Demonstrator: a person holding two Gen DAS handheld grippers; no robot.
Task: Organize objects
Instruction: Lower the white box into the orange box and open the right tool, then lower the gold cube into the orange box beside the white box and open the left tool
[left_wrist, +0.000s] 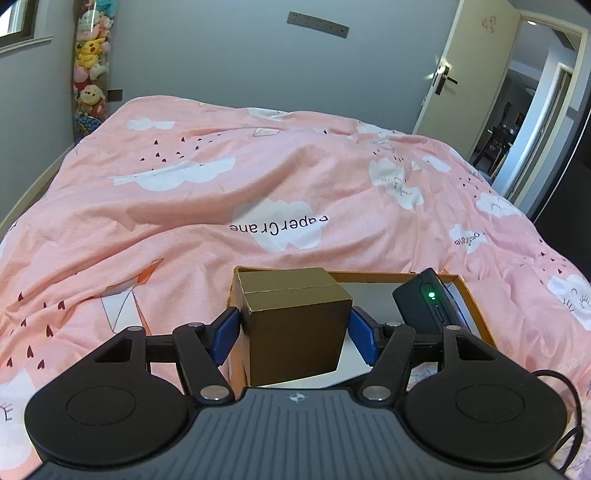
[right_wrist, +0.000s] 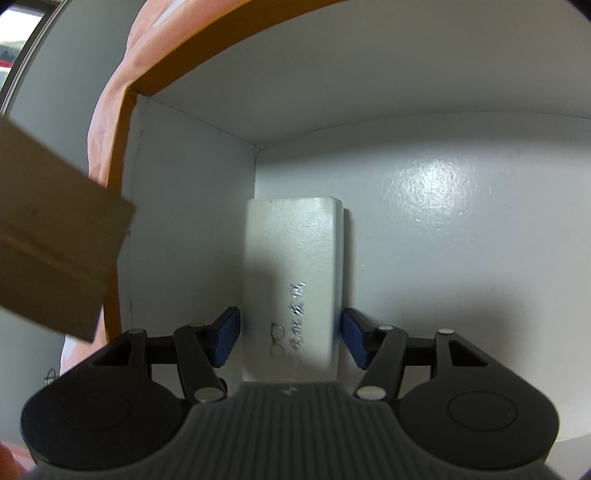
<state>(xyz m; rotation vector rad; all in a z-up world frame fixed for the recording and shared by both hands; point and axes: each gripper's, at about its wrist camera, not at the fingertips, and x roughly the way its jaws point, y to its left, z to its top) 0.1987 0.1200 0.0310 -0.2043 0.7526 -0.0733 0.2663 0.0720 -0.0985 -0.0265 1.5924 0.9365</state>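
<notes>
Pink duvet (left_wrist: 221, 192) reads "PaperCrane" — left hand-held gripper (left_wrist: 293, 328) clamps brown box (left_wrist: 295, 325); right unclear.

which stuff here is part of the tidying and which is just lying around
Part of the job:
- brown box in left tool
- white case between right tool pads
- orange tray

Just there:
- pink duvet
- plush toys
- open door

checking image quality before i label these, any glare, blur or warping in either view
Left wrist view: sharp, strong fisheye bending of the door and walls, dark vignette corners. Right wrist view: bright glare patch on the orange box's white floor, the brown box at left blurred, the white box partly in shadow.
</notes>
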